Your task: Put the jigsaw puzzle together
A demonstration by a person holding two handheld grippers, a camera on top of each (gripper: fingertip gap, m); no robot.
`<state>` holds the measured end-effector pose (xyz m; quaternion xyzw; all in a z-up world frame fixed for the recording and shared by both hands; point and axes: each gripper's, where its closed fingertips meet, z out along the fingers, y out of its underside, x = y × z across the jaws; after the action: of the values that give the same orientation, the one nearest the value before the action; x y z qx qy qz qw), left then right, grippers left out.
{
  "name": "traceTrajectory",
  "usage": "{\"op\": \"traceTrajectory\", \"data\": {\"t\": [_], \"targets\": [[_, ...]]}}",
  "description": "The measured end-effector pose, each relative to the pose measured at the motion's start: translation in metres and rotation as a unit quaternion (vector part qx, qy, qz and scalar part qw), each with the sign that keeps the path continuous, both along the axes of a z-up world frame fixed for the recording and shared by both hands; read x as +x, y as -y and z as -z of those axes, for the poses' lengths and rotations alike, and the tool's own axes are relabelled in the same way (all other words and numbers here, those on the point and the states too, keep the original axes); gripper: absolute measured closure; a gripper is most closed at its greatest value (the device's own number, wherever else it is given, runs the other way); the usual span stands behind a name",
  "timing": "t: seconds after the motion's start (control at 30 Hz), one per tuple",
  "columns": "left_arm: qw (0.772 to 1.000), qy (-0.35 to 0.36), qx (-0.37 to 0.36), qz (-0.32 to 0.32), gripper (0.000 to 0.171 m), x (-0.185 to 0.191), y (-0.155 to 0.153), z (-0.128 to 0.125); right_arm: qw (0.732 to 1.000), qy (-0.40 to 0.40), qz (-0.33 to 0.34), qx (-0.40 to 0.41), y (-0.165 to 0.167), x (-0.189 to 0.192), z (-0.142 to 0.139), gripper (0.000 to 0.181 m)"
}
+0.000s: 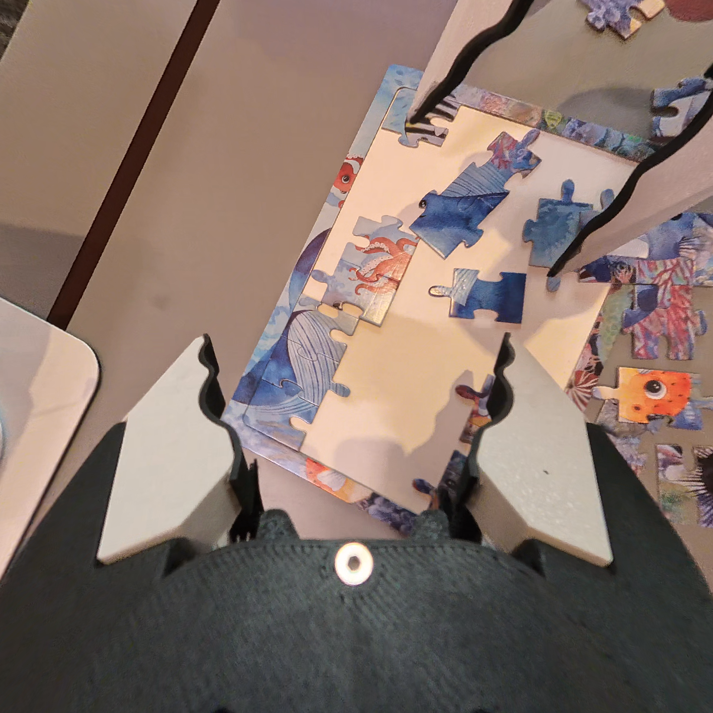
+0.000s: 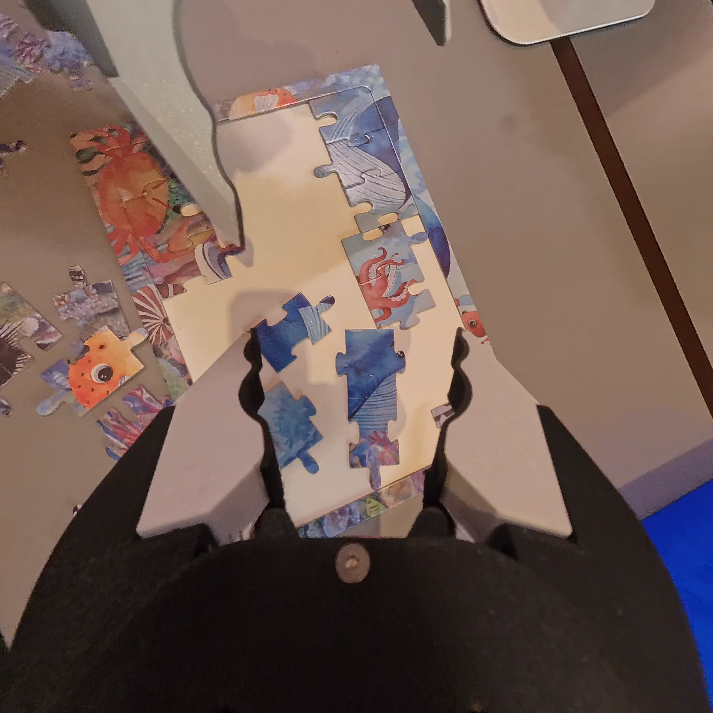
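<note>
The puzzle tray (image 1: 405, 386) lies on the table, its cream base mostly bare. Whale pieces (image 1: 304, 362) and octopus pieces (image 1: 378, 266) sit along one long side. A joined whale-head strip (image 1: 459, 208) (image 2: 370, 370), a blue piece (image 1: 555, 231) (image 2: 289, 420) and a blue striped piece (image 1: 486, 295) (image 2: 293, 332) lie loose on the base. My left gripper (image 1: 355, 339) is open and empty above the tray's near end. My right gripper (image 2: 355, 332) is open and empty above the loose blue pieces. It also shows in the left wrist view (image 1: 482, 195), one fingertip at a striped corner piece (image 1: 424, 123).
Loose pieces lie beside the tray: an orange puffer fish (image 1: 652, 393) (image 2: 100, 370), coral pieces (image 1: 671, 308) and a joined crab section (image 2: 131, 193). A white rounded board (image 1: 46, 386) (image 2: 559, 19) sits past the tray. A dark seam (image 1: 135, 162) crosses the table.
</note>
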<state>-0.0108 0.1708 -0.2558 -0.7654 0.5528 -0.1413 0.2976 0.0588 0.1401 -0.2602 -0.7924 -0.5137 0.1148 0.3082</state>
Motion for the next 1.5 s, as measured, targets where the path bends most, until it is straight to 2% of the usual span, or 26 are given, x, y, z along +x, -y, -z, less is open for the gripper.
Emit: {"op": "traceTrajectory", "data": {"t": [0.13, 0.33, 0.47, 0.53, 0.6, 0.67, 0.7, 0.77, 0.87, 1.0, 1.17, 1.27, 1.5], "targets": [[0.999, 0.015, -0.006, -0.039, 0.028, -0.008, 0.005, 0.009, 0.999, -0.026, 0.035, 0.003, 0.002, -0.001, 0.003, 0.066], [0.995, 0.048, -0.009, -0.092, 0.018, -0.017, 0.004, 0.009, 0.995, -0.046, 0.089, 0.008, -0.004, 0.010, 0.018, 0.043], [0.992, 0.058, -0.002, -0.113, 0.013, -0.026, -0.001, 0.007, 0.992, -0.062, 0.109, 0.010, -0.008, 0.025, 0.020, 0.041], [0.990, 0.062, 0.001, -0.124, 0.013, -0.029, -0.005, 0.008, 0.991, -0.072, 0.116, 0.015, -0.009, 0.032, 0.017, 0.050], [0.988, 0.068, 0.000, -0.137, 0.013, -0.033, -0.011, 0.008, 0.989, -0.083, 0.125, 0.016, -0.011, 0.037, 0.014, 0.051], [0.984, 0.065, 0.009, -0.164, 0.019, -0.042, -0.025, 0.010, 0.988, -0.083, 0.134, 0.013, -0.014, 0.042, 0.015, 0.048], [0.982, 0.060, 0.015, -0.177, 0.022, -0.048, -0.033, 0.012, 0.987, -0.085, 0.139, 0.011, -0.016, 0.046, 0.016, 0.046], [0.980, 0.054, -0.004, -0.191, 0.013, -0.060, -0.044, 0.022, 0.986, -0.081, 0.147, -0.002, -0.018, 0.053, 0.021, 0.041], [0.974, 0.061, -0.049, -0.214, 0.013, -0.073, -0.057, 0.041, 0.983, -0.071, 0.172, 0.000, -0.026, 0.068, 0.027, 0.045], [0.962, 0.082, -0.065, -0.252, 0.013, -0.091, -0.081, 0.052, 0.977, -0.064, 0.201, -0.034, -0.033, 0.078, 0.047, 0.046], [0.956, 0.068, -0.044, -0.280, 0.017, -0.110, -0.103, 0.064, 0.971, -0.053, 0.227, -0.056, -0.039, 0.083, 0.063, 0.040], [0.956, 0.049, -0.036, -0.287, 0.014, -0.112, -0.106, 0.069, 0.970, -0.053, 0.231, -0.054, -0.039, 0.083, 0.063, 0.040], [0.945, 0.072, -0.017, -0.320, 0.014, -0.120, -0.111, 0.067, 0.970, -0.075, 0.229, -0.033, -0.040, 0.081, 0.062, 0.041]]}}
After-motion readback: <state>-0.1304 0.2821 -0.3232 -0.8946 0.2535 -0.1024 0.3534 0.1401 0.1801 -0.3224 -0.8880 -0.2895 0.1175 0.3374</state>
